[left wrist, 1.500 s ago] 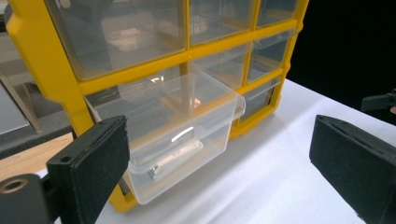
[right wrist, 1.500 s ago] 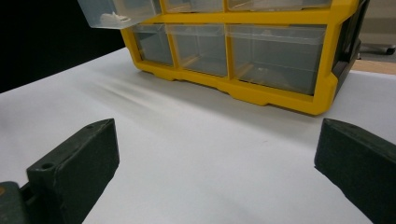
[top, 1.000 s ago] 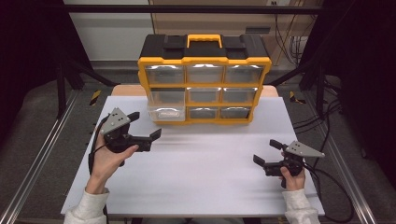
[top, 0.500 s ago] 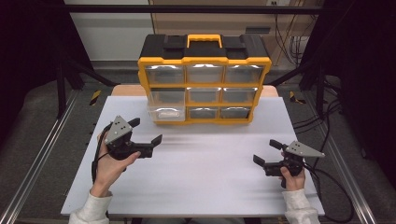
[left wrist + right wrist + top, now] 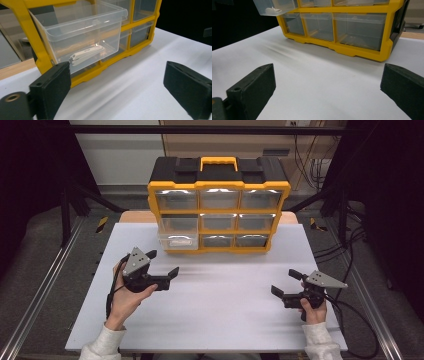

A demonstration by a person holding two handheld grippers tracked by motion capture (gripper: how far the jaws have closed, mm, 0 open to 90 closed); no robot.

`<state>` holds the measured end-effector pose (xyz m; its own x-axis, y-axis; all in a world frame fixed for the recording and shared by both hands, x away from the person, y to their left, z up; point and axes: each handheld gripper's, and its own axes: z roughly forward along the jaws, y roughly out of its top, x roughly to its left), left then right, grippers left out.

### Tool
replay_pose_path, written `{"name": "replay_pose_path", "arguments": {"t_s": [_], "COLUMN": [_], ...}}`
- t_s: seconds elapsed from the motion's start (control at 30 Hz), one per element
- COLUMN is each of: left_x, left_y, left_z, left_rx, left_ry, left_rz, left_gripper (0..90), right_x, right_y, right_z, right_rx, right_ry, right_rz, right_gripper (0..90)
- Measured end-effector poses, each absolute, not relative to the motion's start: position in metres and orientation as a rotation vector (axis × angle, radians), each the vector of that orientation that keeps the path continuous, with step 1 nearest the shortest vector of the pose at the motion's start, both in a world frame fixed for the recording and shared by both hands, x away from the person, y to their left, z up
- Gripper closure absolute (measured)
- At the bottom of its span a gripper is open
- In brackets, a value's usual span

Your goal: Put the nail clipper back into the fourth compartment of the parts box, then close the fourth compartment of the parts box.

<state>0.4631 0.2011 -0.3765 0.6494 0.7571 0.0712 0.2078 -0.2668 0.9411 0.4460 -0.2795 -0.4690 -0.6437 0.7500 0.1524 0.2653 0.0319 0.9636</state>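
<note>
white table [image 5: 215, 320], left tool [image 5: 162, 267] low, wide, empty

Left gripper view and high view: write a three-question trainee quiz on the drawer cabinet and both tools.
1. True or false: the bottom-left drawer of the yellow cabinet is pulled out.
2. What lies inside that drawer? A) nail clipper B) screwdriver C) battery
3. Fill in: the left tool holds ____ between its open jaws.

Key
1. True; in the high view it juts out past the other drawers.
2. A; a white nail clipper rests on the drawer floor.
3. Nothing; it hovers over the white table in front of the drawer. The right tool is open and empty too.
</note>
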Motion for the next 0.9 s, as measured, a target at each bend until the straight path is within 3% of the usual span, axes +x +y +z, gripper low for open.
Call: {"name": "replay_pose_path", "arguments": {"t_s": [0.3, 0.6, 0.9], "left_x": [0.467, 0.468, 0.471], "left_y": [0.196, 0.196, 0.198], "left_z": [-0.384, -0.387, -0.388], "left_rx": [1.805, 1.777, 1.765], "left_ry": [0.792, 0.828, 0.844], "left_rz": [0.651, 0.666, 0.668], "left_gripper": [17.9, 37.4, 49.5], "right_x": [0.446, 0.447, 0.446], "right_y": [-0.280, -0.279, -0.279], "right_z": [-0.469, -0.469, -0.469], "right_rx": [1.028, 1.020, 1.033], "right_ry": [1.919, 1.917, 1.918], "right_rz": [1.642, 1.643, 1.641], "right_gripper": [0.3, 0.2, 0.3]}}
